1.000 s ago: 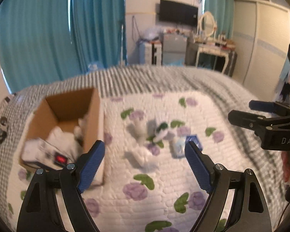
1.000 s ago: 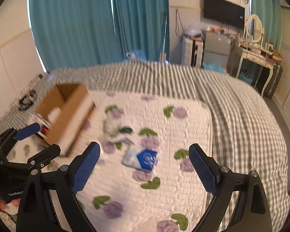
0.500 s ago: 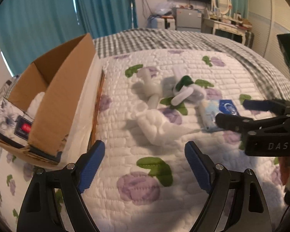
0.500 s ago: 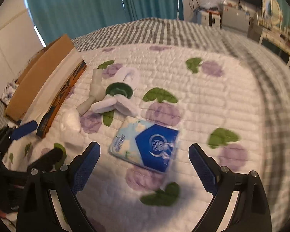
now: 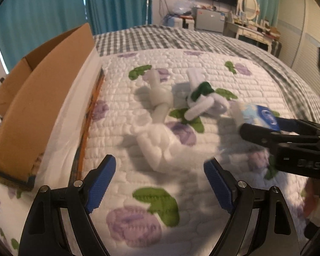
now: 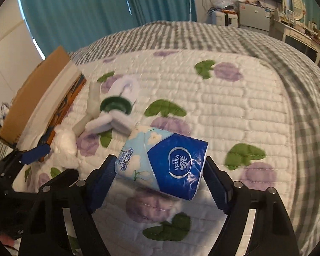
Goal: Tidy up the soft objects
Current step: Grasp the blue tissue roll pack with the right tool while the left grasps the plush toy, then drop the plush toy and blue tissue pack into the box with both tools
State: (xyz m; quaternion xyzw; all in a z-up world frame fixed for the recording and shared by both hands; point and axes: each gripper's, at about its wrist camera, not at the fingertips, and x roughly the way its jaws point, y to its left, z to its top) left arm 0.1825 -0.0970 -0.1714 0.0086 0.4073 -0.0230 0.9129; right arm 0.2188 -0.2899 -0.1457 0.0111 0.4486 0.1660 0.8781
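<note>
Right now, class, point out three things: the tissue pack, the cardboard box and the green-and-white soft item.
tissue pack (image 6: 177, 164), right wrist view, on its dark blue logo panel.
cardboard box (image 5: 44, 98), left wrist view, on its brown side wall.
green-and-white soft item (image 5: 202, 89), left wrist view, on its green part.

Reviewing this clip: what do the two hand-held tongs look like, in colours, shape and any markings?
Both tongs are alike: black angular frames with silver screw heads at the joints, each finger ending in a blue ribbed pad. The left tongs show this plainly, as do the right tongs. Seen from the left wrist, the right tongs' body carries pale lettering, blurred, roughly "DAS". No cables or sleeves show.
</note>
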